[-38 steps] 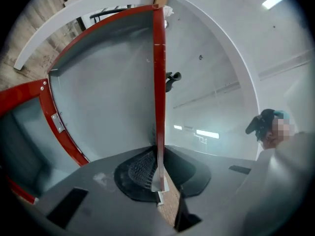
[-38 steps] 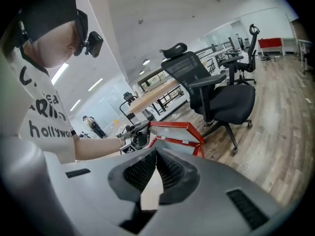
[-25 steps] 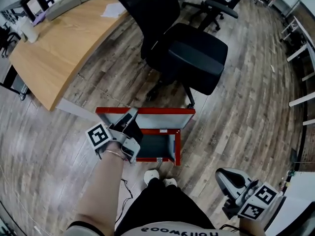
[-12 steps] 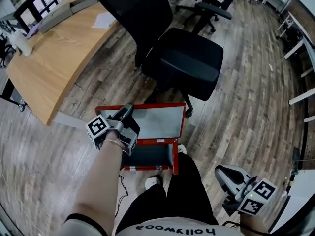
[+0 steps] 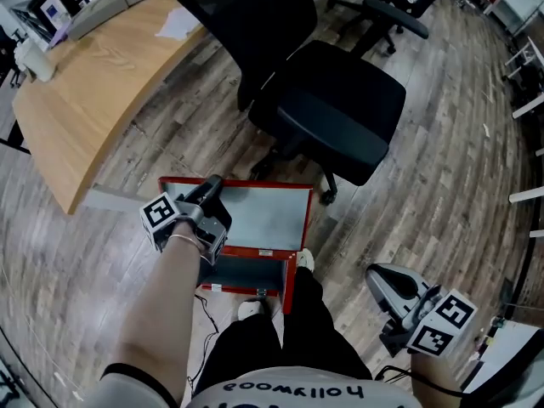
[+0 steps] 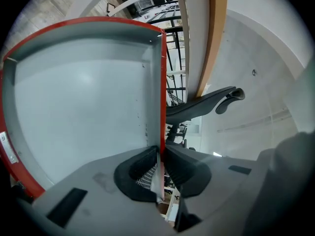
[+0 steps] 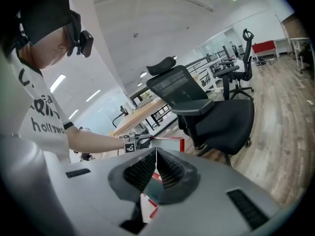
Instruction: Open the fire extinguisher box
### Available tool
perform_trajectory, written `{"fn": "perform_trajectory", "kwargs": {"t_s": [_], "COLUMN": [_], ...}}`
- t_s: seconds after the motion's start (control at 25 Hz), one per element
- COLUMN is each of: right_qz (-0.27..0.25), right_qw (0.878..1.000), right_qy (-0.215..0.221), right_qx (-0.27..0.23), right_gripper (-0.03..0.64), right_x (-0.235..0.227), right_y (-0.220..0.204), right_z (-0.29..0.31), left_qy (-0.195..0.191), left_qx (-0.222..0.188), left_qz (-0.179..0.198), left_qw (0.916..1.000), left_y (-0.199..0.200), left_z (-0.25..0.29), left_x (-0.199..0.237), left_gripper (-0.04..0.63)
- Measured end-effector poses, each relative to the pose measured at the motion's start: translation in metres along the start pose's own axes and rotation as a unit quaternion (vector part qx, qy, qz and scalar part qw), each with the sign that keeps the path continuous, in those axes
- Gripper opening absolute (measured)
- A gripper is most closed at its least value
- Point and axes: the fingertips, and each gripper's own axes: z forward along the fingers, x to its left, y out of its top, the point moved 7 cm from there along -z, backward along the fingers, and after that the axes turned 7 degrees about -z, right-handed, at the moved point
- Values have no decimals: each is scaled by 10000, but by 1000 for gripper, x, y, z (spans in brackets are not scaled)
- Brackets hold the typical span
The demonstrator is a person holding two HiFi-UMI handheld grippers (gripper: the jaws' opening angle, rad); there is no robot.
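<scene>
The red fire extinguisher box (image 5: pixel 287 280) lies on the wooden floor with its dark inside showing. Its lid (image 5: pixel 259 218), grey inside with a red rim, stands swung up and back toward the chair. My left gripper (image 5: pixel 211 186) is shut on the lid's left rim. In the left gripper view the red edge (image 6: pixel 163 87) runs straight down between the closed pads of the left gripper (image 6: pixel 160 150). My right gripper (image 5: pixel 381 279) hangs at the lower right, away from the box, shut with nothing in it. Its pads (image 7: pixel 170 170) meet in the right gripper view.
A black office chair (image 5: pixel 340 109) stands just behind the lid. A curved wooden desk (image 5: pixel 93 83) fills the upper left. The person's legs and one shoe (image 5: pixel 304 262) are against the box's near right corner. A thin cable (image 5: pixel 206 313) lies on the floor.
The lid shows more of its grey inside now, swung further back with the left gripper on its rim. The person's leg has stepped up beside the box. The right gripper shifted slightly left.
</scene>
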Motion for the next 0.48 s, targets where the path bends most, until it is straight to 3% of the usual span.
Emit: {"fn": "perform_trajectory", "kwargs": {"t_s": [0.16,0.48], "right_qz": [106,-211], "right_qw": [9998,9975], "right_qy": [146,601], "right_qx": [28,300], "right_gripper": [11,11], "right_x": [-24,-30], "right_y": [7,10], "right_z": [11,56], "left_qy": [111,-24], "left_qx": [-105,-156], "left_qz": [-25,50], "left_qw": [9999,9999], "left_y": [4,7], "left_z": [9,16], "left_x": [7,12], "left_gripper": [40,43]}}
